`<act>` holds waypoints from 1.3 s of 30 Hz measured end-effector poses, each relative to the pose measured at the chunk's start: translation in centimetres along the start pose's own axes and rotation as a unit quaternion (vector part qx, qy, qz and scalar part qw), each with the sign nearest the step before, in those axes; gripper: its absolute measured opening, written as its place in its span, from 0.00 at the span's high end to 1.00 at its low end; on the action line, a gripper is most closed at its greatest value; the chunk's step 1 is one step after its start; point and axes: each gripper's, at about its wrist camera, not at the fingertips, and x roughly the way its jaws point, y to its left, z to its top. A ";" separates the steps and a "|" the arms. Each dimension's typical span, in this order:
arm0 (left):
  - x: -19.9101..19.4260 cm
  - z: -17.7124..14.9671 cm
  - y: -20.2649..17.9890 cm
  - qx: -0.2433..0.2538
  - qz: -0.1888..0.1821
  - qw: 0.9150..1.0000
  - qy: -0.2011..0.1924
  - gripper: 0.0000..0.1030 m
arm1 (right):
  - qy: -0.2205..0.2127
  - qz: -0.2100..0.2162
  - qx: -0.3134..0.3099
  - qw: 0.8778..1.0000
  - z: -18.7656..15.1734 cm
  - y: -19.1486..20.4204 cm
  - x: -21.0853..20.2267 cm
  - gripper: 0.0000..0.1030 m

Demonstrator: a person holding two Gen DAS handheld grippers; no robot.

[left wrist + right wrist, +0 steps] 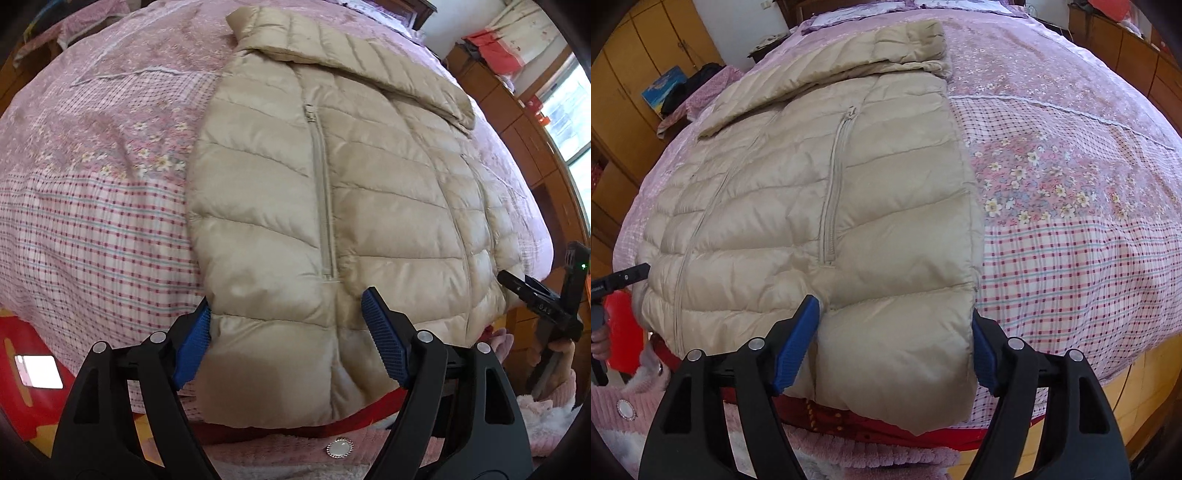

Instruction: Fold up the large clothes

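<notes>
Left wrist view: beige puffer jacket point(332, 192) lies flat on the bed point(92, 206), collar far, hem near and hanging just over the near bed edge. One sleeve point(388, 66) is already folded across the chest at the far end; the side edges look straight, so I judge the sleeve and side folds done and the hem-to-collar fold still to come. Left hand-held gripper point(286, 341) stands wide, blue pads straddling the left part of the hem, one pad at the jacket's left edge; nothing clamped. A pocket zip point(323, 192) runs up from between the pads. At the right edge, the right hand-held gripper point(543, 299) shows from the side, held by a hand in a pink fluffy sleeve point(554, 391).

Right wrist view: right hand-held gripper point(897, 349) also wide, jaws either side of the hem's right corner, not pinching. This view alone shows the jacket's point(812, 206) right edge against the checked quilt point(1071, 258), a second pocket zip point(833, 192) and the front closure point(698, 218). The left hand-held gripper's tip point(628, 277) peeks in at far left; its jaws unreadable here.
</notes>
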 end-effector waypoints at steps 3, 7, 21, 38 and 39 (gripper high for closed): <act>0.4 0.1 -0.6 0.007 0.006 1.000 0.000 0.25 | -0.006 0.009 -0.010 1.000 0.0 0.3 -0.1 0.29; 2.3 -0.1 -0.6 -0.006 0.045 0.999 0.019 0.23 | -0.006 0.011 -0.005 1.000 0.0 -0.1 0.1 0.37; 0.0 0.8 -3.2 -0.003 -0.041 0.999 -0.009 0.86 | -0.084 0.065 0.016 0.994 0.6 -0.5 -4.6 0.84; -12.1 3.9 -3.0 0.033 -0.059 0.992 -0.106 0.87 | -0.173 0.117 0.009 0.978 4.7 1.1 -12.1 0.86; -12.3 4.4 -3.1 0.030 -0.058 0.992 -0.111 0.87 | -0.176 0.116 0.008 0.978 5.2 1.0 -12.1 0.86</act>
